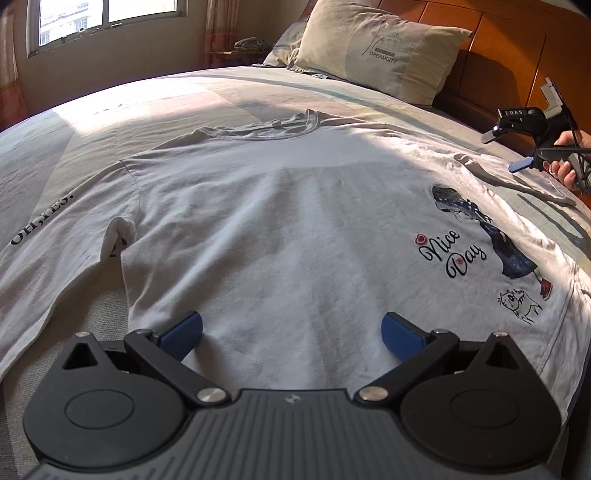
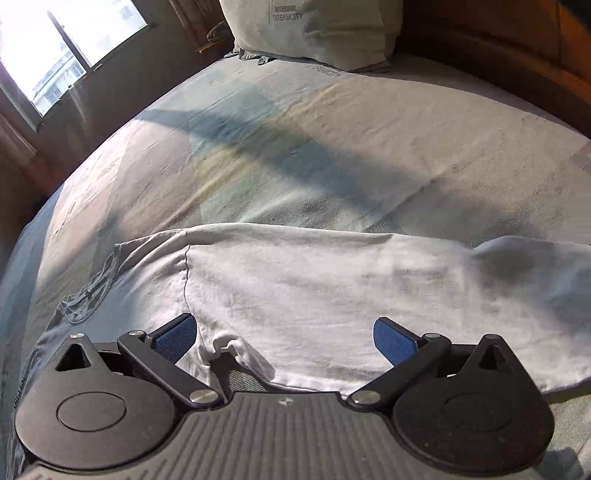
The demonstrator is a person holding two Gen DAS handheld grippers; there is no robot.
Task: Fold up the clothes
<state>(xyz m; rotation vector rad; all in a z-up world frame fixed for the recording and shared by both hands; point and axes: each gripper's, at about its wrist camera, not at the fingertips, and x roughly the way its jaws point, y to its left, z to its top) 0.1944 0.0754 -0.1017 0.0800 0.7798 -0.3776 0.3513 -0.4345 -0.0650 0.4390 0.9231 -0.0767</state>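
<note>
A white long-sleeved T-shirt [image 1: 280,221] lies spread flat on the bed, collar toward the far side, with a "Nice Day" print [image 1: 454,251] at its right. My left gripper [image 1: 291,332] hovers open over the shirt's lower body, nothing between its blue pads. The right gripper [image 1: 506,151] shows at the right edge of the left wrist view, held by a hand above the right sleeve. In the right wrist view the right gripper [image 2: 284,338] stands open over that sleeve [image 2: 332,295] near the armpit seam, holding nothing.
A cream pillow [image 1: 380,48] leans on the wooden headboard [image 1: 509,55] at the far right. The pale striped bedsheet [image 2: 332,147] stretches beyond the shirt. A window [image 1: 103,18] is in the far wall at left.
</note>
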